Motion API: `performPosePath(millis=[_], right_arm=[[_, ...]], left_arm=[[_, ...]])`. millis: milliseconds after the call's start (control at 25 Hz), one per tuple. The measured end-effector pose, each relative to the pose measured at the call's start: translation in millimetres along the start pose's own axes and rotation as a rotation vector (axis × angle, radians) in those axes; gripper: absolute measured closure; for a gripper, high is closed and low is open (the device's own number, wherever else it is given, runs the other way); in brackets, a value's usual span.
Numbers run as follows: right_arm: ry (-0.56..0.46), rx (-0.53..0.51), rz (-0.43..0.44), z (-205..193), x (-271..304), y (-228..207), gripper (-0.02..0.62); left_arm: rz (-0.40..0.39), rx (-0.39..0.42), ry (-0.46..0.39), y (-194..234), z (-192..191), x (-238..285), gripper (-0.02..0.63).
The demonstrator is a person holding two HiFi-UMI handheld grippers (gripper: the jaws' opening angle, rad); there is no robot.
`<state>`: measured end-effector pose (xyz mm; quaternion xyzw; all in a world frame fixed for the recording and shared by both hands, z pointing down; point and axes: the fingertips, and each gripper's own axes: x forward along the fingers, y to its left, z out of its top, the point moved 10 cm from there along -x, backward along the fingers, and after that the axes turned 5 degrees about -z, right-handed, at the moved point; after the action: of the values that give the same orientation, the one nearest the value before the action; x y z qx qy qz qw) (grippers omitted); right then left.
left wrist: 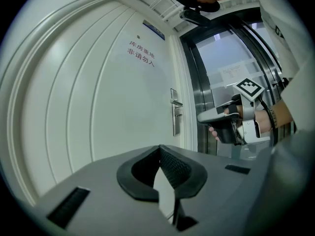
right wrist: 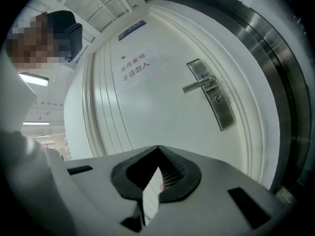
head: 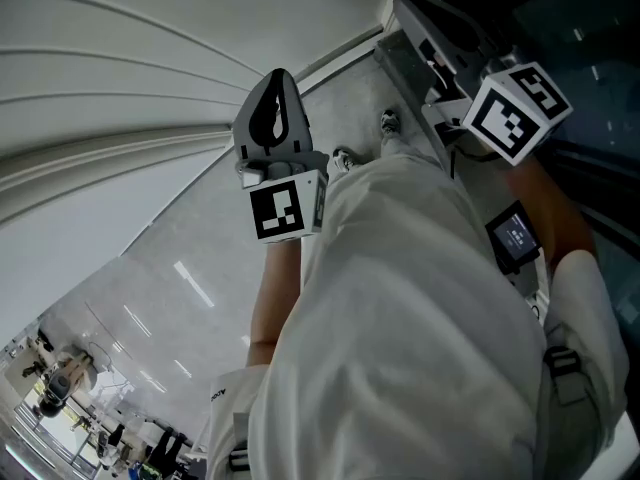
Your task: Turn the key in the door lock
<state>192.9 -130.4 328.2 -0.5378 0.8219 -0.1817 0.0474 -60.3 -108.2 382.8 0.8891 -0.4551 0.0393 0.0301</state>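
Note:
The white door (right wrist: pixel 162 102) carries a steel lock plate (right wrist: pixel 216 100) with a lever handle (right wrist: pixel 198 85) and a keyhole (right wrist: pixel 218 99) below it. I cannot make out a key in it. In the left gripper view the same lock plate (left wrist: pixel 175 117) is small and farther off. My right gripper (right wrist: pixel 158 148) is shut with nothing in it, points at the door and stands apart from the lock. My left gripper (left wrist: pixel 160 149) is also shut and empty. It shows in the head view as well, as left gripper (head: pixel 277 88), with the right gripper (head: pixel 420 13) up at the right.
Red lettering (left wrist: pixel 141 53) and a blue sign (left wrist: pixel 153 29) mark the door. A steel frame with glass panels (left wrist: pixel 221 63) stands to the right of the door. My white clothing (head: pixel 400 318) fills the head view, with shoes (head: pixel 345 158) on the pale floor.

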Motion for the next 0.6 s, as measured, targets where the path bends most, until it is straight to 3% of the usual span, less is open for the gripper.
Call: performPosePath(millis=[240,400,600], right_arm=[[-0.036,-0.122,0.025,-20,19,43,0.594],[-0.036,-0.22,0.062,-21,13,77,0.594],[-0.039,-0.232,0.057,-48,3,98,0.594]], left_arm=[[0.036,0.006,-0.043,28,0,-8,0.598],[0.065,-0.007,-0.057,19,14,-22,0.598],[0.077,-0.034,-0.047,10,-7,-41,0.598]])
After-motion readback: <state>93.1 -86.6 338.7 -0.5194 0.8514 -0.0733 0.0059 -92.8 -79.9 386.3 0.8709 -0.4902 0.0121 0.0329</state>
